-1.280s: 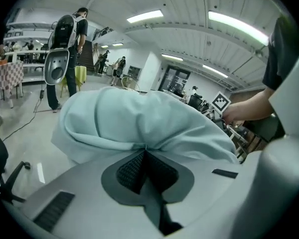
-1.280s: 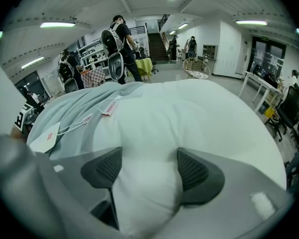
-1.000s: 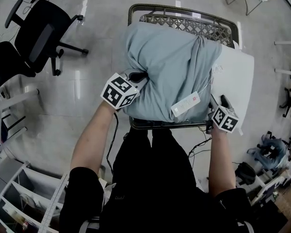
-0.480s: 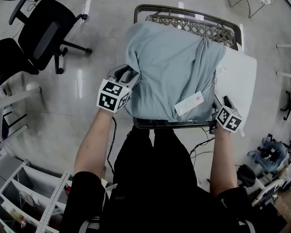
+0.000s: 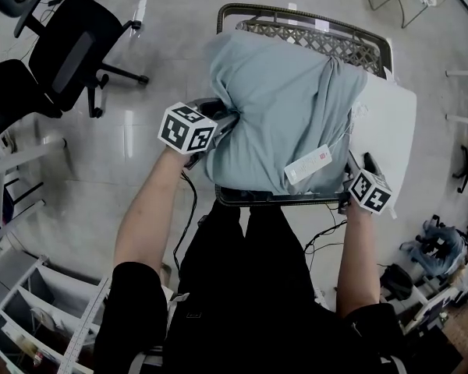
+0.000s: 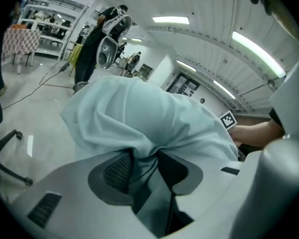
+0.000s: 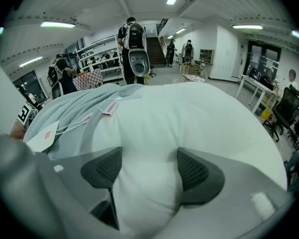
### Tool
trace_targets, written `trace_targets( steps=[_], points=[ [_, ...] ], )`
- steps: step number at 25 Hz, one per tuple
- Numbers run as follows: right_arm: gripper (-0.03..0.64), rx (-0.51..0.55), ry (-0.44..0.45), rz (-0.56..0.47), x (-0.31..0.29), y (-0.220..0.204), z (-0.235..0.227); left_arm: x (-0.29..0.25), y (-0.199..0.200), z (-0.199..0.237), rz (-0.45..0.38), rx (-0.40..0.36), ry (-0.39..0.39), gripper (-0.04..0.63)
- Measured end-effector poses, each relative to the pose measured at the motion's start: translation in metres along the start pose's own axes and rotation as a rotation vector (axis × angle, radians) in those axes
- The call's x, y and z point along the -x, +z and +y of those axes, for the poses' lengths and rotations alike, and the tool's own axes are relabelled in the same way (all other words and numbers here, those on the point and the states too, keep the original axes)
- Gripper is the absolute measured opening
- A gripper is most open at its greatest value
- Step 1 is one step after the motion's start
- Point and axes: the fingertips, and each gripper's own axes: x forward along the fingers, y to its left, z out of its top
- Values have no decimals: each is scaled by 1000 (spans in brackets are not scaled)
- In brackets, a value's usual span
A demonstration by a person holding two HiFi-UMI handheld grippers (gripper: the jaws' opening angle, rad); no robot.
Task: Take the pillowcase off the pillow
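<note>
Pillow on seat, stripping in progress.

- The pillowcase (image 5: 281, 107) (pale blue-grey) covers the left and centre of the pillow (image 5: 391, 123). The bare white end sticks out at centre right of the head view, so the open mouth faces right.
- We judge that the long axis runs left to right across the frame, so the case should come off toward frame left.
- The left gripper (image 5: 218, 121) sits at the left edge of the case, on its closed end, and is the nearer one to the cloth. Its jaws have just been opening. A gathered fold of the case lies between the pads, and we read it as loose rather than pinched.
- The right gripper (image 5: 359, 166) is at the lower right, clamped on the bare pillow, which bulges between its pads. We take this as the anchor.
- A white tag (image 5: 308, 164) lies on the case near the right gripper.
- The surface is a wicker seat (image 5: 312, 41) in a dark frame, and the pillow overhangs its right side.
- The room has a glossy pale floor (image 5: 140, 170), an office chair (image 5: 62, 53) at upper left and shelving (image 5: 23, 318) at lower left.
</note>
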Motion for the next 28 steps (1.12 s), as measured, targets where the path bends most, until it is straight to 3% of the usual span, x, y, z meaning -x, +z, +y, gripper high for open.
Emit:
trace_targets(
  steps=[1, 3, 6, 11, 14, 16, 20, 26, 28],
  points=[
    [364, 1, -4, -4, 0, 0, 0, -2, 2, -4, 13, -32, 6, 128],
    [364, 5, -13, -11, 0, 1, -1, -3, 5, -7, 23, -83, 54, 106],
    [364, 5, -12, -18, -1, 1, -2, 5, 5, -1, 0, -110, 139, 33],
    [364, -7, -5, -15, -1, -1, -1, 24, 6, 8, -4, -167, 282, 17],
    [364, -15, 1, -13, 0, -2, -2, 52, 17, 13, -70, -154, 378, 9],
    [364, -16, 7, -14, -1, -4, -2, 73, 26, 15, -105, -155, 420, 9],
    [364, -15, -7, -12, 1, -2, -2, 94, 32, 15, -95, -223, 479, 9],
    [364, -20, 1, -9, 1, -1, -2, 152, 56, 20, -271, -125, 542, 8],
    [364, -21, -2, -8, 1, -3, -1, 176, 59, 31, -296, -97, 570, 6]
  ],
)
